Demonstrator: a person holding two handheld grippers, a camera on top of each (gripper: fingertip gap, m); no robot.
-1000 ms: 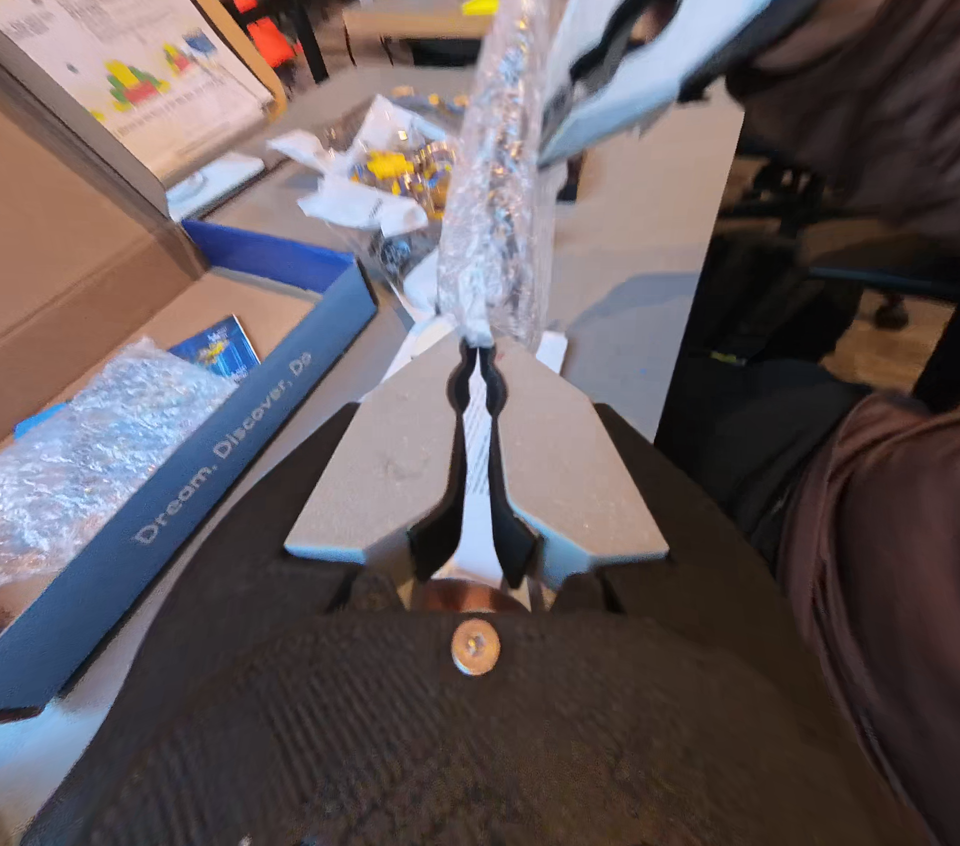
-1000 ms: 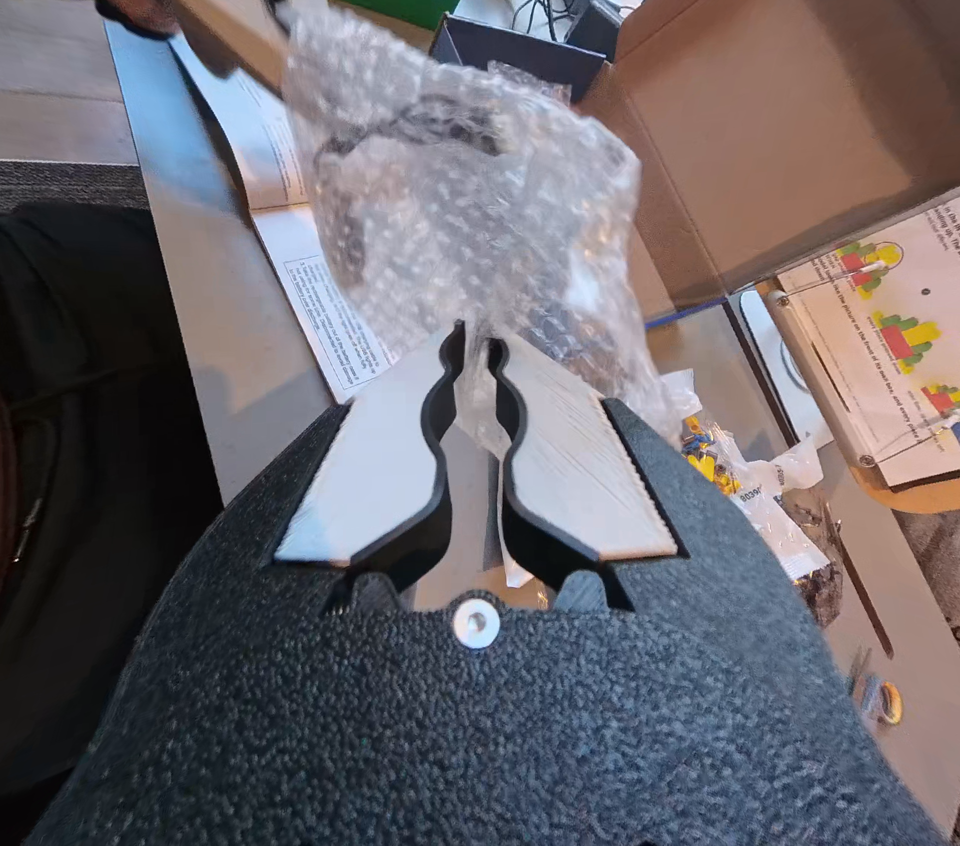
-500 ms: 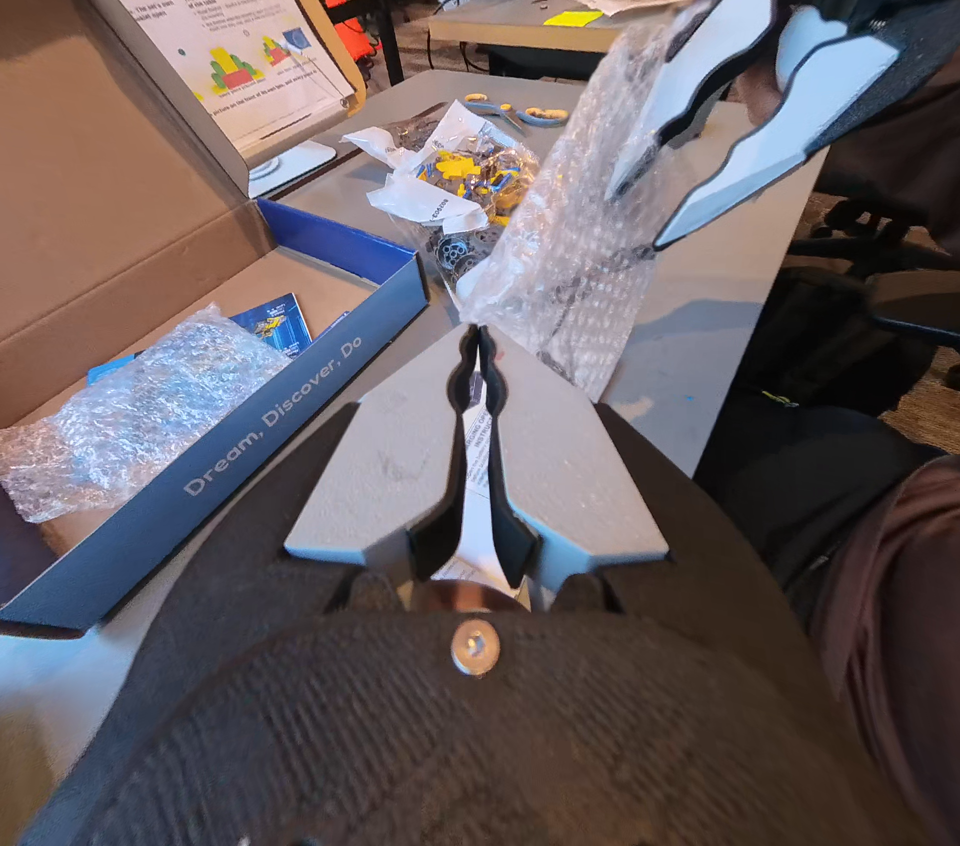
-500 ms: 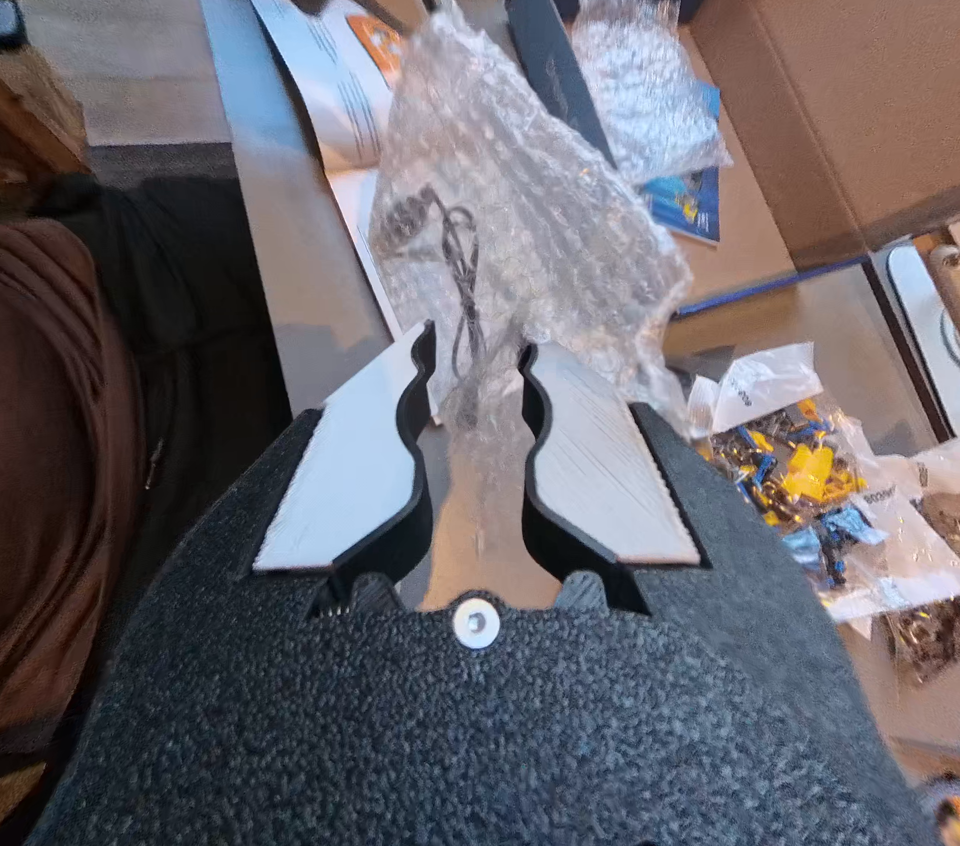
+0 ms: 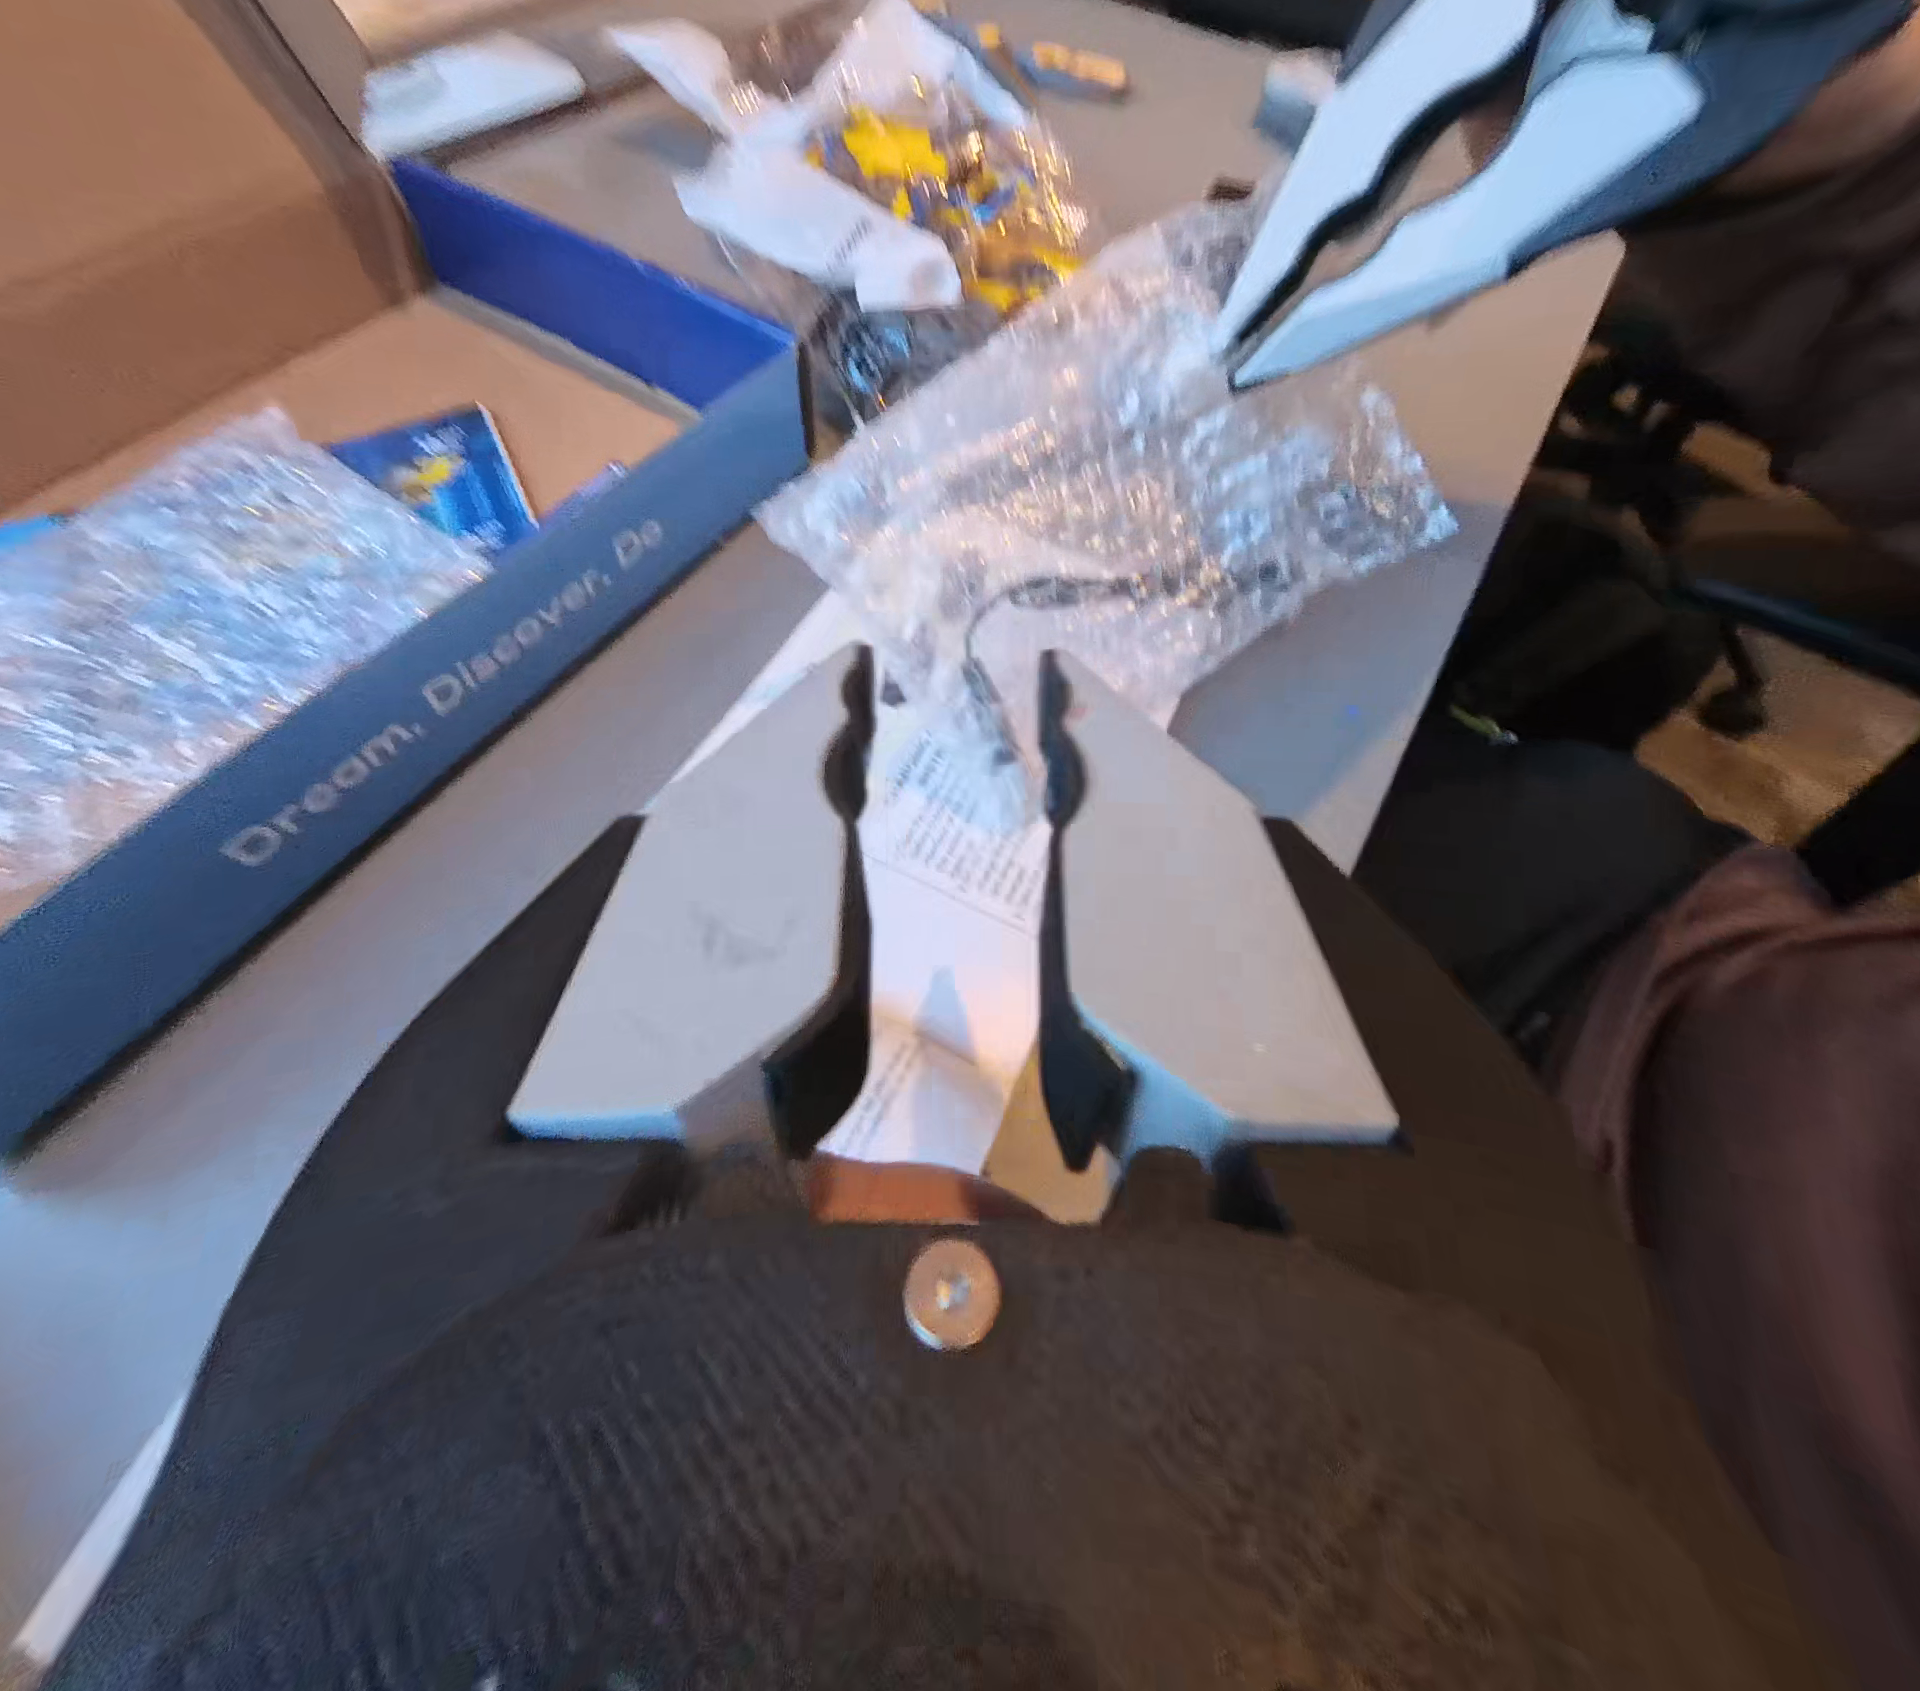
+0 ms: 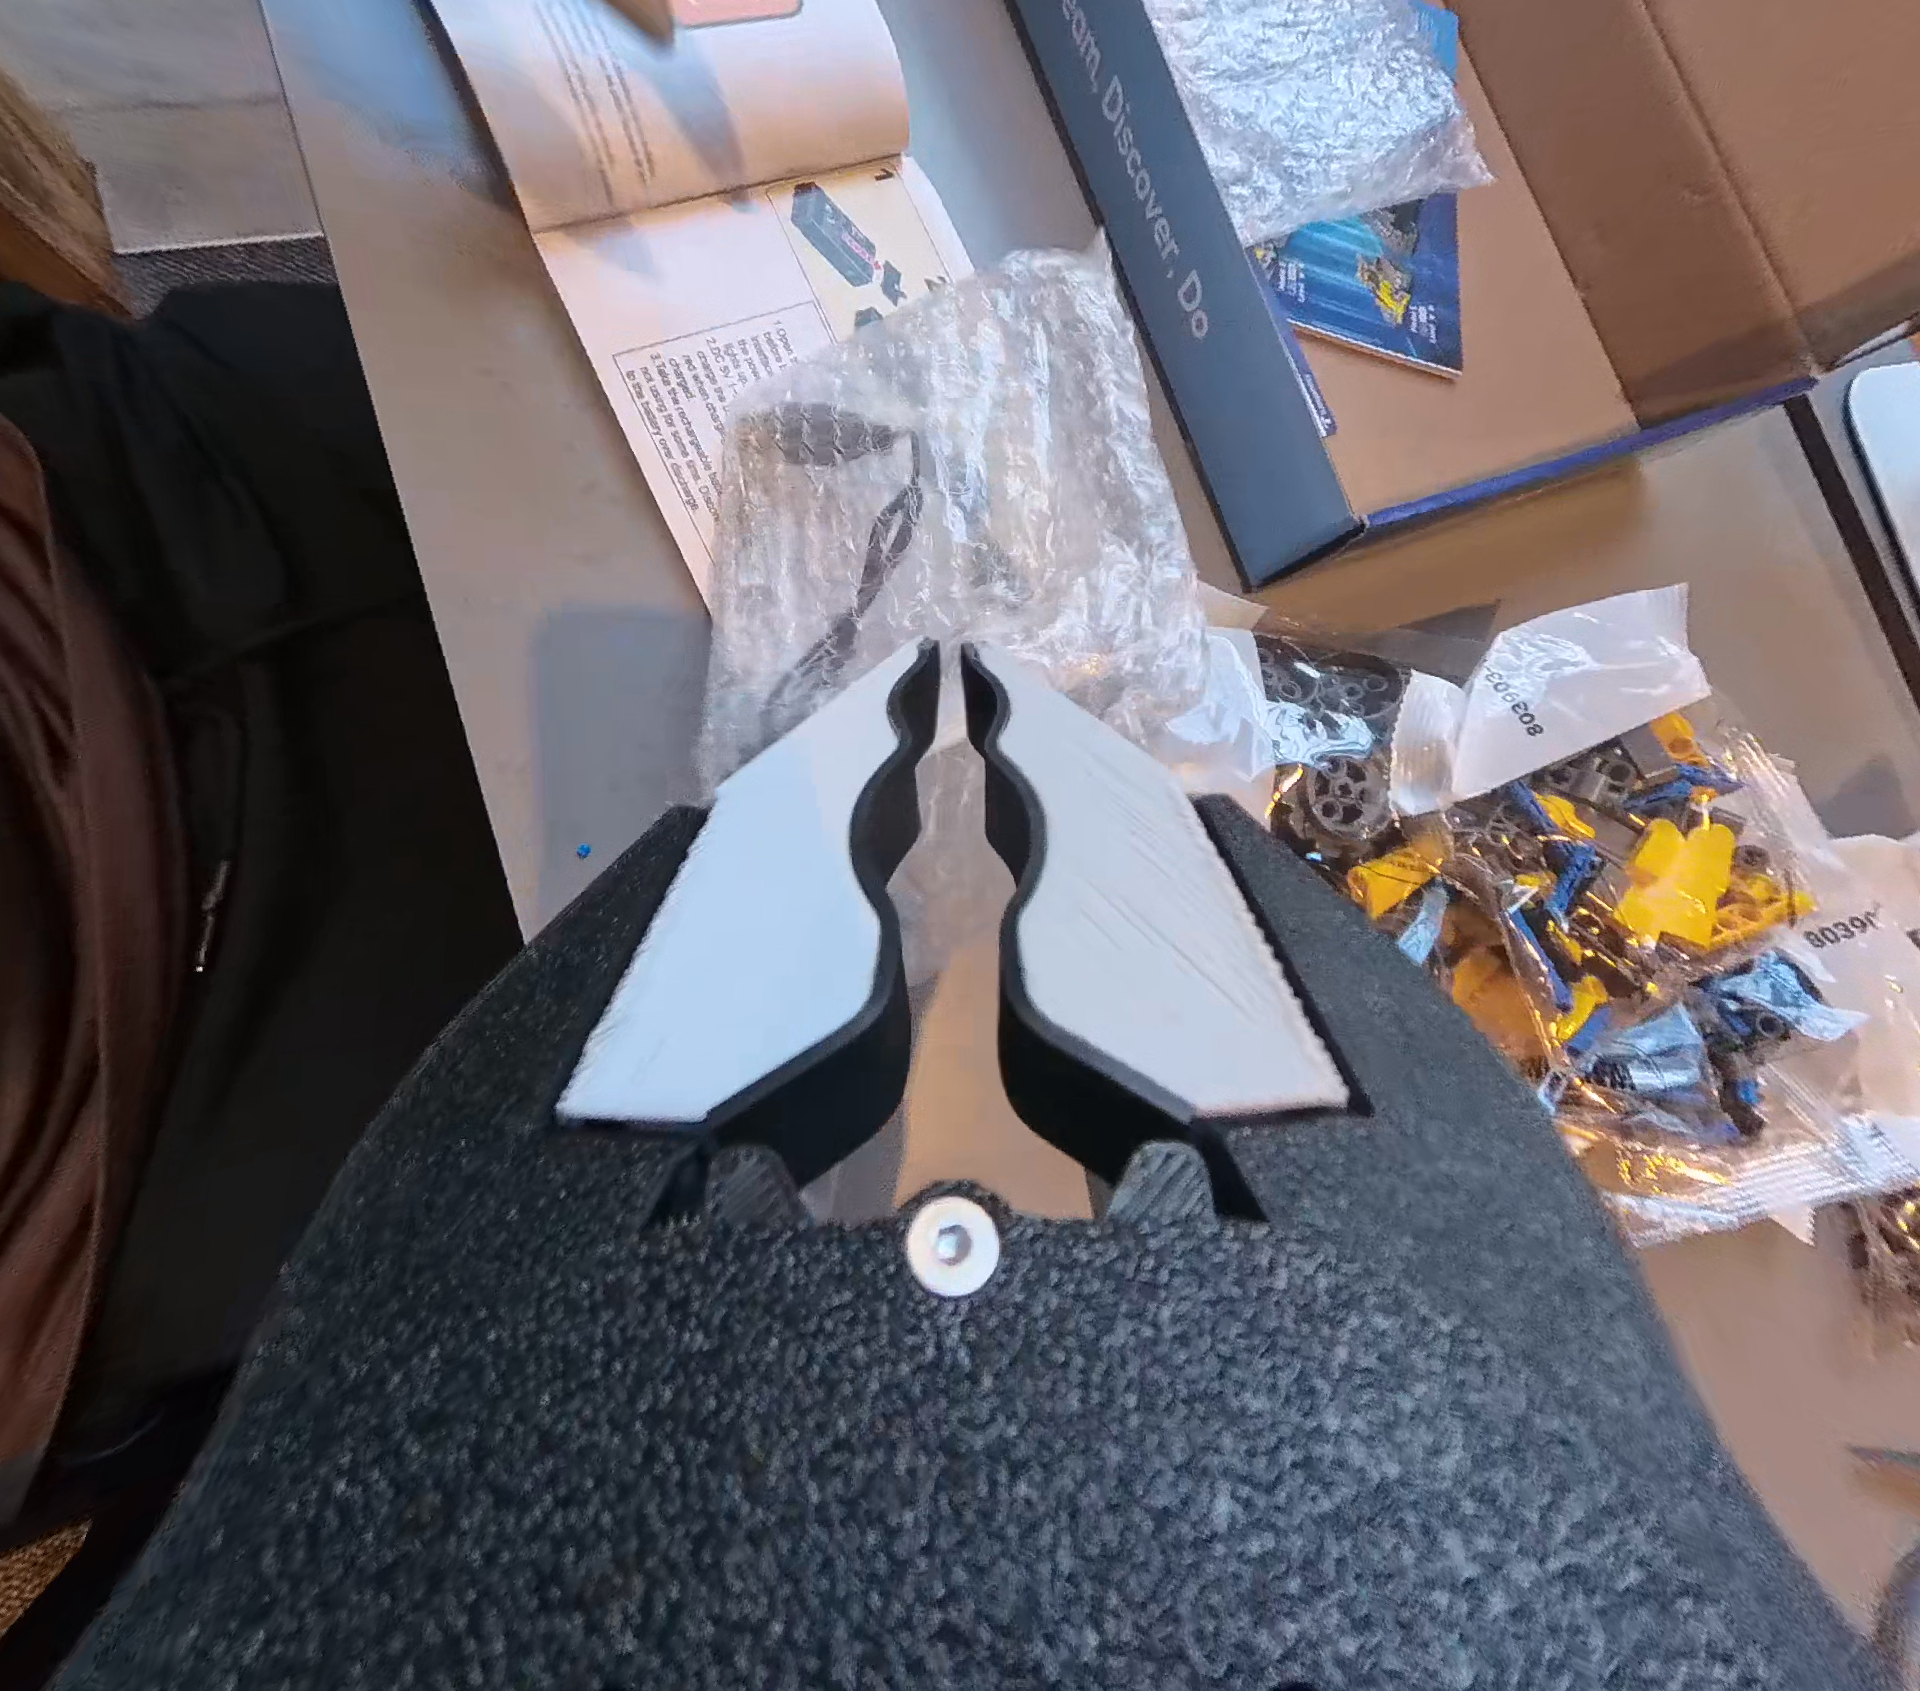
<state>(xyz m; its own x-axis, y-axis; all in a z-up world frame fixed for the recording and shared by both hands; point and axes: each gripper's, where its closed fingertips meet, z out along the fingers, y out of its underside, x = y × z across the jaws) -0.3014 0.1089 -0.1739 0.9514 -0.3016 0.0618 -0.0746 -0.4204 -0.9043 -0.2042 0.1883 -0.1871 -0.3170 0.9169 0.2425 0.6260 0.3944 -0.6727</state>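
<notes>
My right claw (image 6: pixel 949 654) had pinched a corner of the bubble-wrap bag (image 6: pixel 935 488), its tips nearly pressed together on the film; my left claw (image 5: pixel 951 675) stood spread and empty just short of the bag's near edge, over the open booklet (image 6: pixel 675 103). The bag sagged above the table (image 6: pixel 468 394) beside the blue box (image 6: pixel 1164 207) — a dark cable (image 6: pixel 873 540) loose inside; I judged such a thin hold on slick film might slip, or the cable slide out.
</notes>
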